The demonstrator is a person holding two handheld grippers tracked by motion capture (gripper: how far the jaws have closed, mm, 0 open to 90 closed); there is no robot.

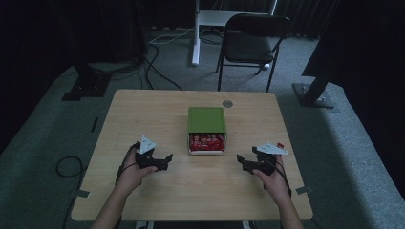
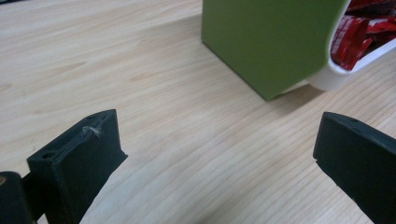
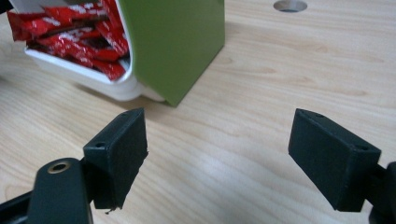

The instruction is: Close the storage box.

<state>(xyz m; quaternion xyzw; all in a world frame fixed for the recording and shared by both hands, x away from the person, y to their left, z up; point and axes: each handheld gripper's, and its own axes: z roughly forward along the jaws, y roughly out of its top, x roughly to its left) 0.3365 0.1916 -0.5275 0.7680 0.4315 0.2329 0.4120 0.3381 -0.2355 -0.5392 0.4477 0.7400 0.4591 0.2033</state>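
Both jaws spread empty, left gripper (image 1: 165, 160) and right gripper (image 1: 242, 161) flanking green-lidded box (image 1: 206, 119) at 12 (red packets (image 1: 206, 141) exposed); probably approach level, squarely.

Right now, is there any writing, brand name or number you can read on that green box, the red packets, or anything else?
None can be read.
Red packets: white marks that may be print, too blurred to read.
Green box: plain, no lettering on the sides in view.
Left gripper and right gripper: no legible label.
Table: bare wood, no text.
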